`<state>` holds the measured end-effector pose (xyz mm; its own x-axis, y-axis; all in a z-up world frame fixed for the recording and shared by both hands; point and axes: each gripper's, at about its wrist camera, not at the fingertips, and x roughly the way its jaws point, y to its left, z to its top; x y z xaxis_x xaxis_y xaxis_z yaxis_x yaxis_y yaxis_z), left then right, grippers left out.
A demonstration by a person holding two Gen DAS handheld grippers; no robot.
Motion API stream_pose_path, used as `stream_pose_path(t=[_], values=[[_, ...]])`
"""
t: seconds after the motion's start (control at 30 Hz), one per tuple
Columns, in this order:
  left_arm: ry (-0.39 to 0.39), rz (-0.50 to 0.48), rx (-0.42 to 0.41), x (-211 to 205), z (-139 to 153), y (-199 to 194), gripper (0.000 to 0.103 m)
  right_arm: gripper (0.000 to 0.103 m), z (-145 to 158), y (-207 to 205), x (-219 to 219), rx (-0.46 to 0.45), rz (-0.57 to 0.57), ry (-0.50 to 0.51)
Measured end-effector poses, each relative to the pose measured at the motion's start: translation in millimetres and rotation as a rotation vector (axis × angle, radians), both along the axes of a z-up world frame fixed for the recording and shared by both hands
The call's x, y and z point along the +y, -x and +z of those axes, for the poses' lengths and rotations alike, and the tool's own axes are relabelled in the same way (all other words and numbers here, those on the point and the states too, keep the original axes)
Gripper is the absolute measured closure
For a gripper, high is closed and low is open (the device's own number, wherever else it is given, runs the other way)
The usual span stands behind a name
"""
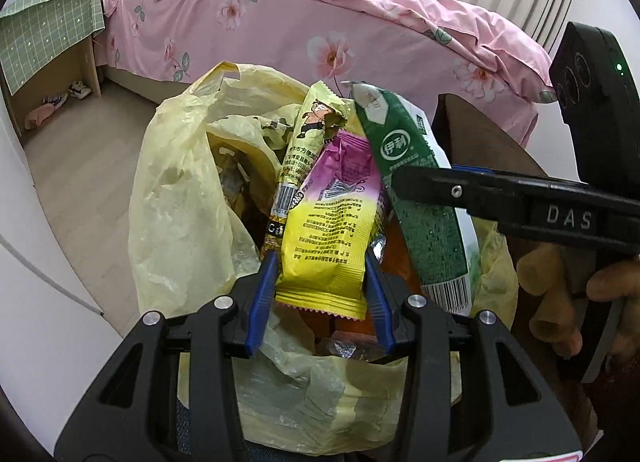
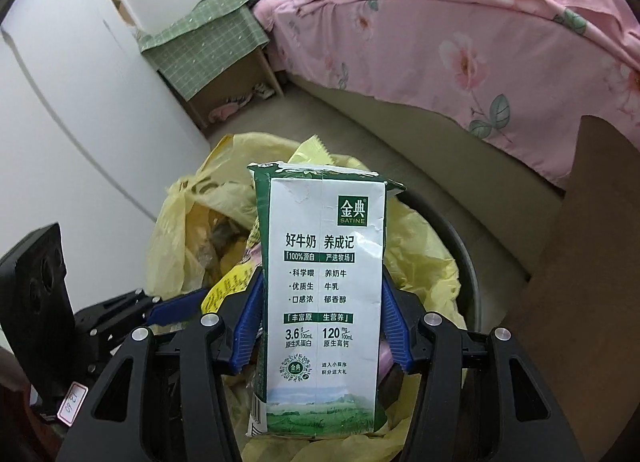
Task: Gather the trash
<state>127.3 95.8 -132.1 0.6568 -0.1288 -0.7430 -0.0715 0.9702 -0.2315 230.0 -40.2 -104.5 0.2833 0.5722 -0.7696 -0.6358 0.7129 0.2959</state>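
The left gripper [image 1: 322,274] had its blue fingers [image 1: 262,302] partly closed on a yellow-and-purple snack wrapper [image 1: 332,229], which they pinched by its lower sides. A second, narrower yellow wrapper [image 1: 298,157] leaned against it on the left; whether the fingers also pressed on that one could not be told. Both wrappers hung over the open mouth of a pale yellow plastic bag [image 1: 176,197] that lined a round bin [image 2: 464,258] standing on the floor [image 1: 80,165].

The right gripper [image 2: 322,318] held a green-and-white milk carton [image 2: 324,282] upright between its blue fingers [image 2: 394,334], which stood fairly wide and pressed on the carton's two sides. The carton was creased near its top and sat over the bag, just beside the wrappers. In the left wrist view the same carton [image 1: 416,189] showed its green side, with part of the right gripper crossing in front of it.

Beyond the bin stood a bed [image 1: 304,21] under a pink flowered cover and a small cabinet [image 2: 224,57] draped with green checked cloth.
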Motion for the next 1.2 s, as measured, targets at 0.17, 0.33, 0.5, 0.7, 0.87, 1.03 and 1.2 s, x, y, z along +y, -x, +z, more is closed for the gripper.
stream_pose_path(t=[0.17,0.33,0.5,0.7,0.87,1.03,1.2], values=[[0.003,-0.009,-0.002,-1.6,1.1,2.4,0.063,0.053,-1.2,-1.9,7.0,-0.008,0.01,0.024],[0.014,-0.007,-0.009,0.6,5.4,7.9,0.061,0.053,-0.6,-2.9,6.3,-0.011,-0.003,0.032],[0.038,0.002,-0.003,3.7,11.5,13.4,0.051,0.047,15.5,8.7,-6.2,-0.061,-0.038,-0.007],[0.027,-0.011,-0.027,-4.5,34.1,31.4,0.021,0.043,57.0,43.7,-44.3,-0.186,-0.147,-0.039],[-0.038,-0.025,-0.091,-25.5,67.2,62.0,0.015,0.043,85.2,98.6,-88.8,-0.237,-0.253,-0.049],[-0.103,-0.03,-0.174,-48.6,104.0,98.4,0.015,0.043,105.5,163.3,-133.0,-0.293,-0.39,-0.051],[-0.165,-0.02,-0.194,-69.8,123.6,125.5,0.015,0.043,111.6,220.9,-156.7,-0.351,-0.499,-0.001]])
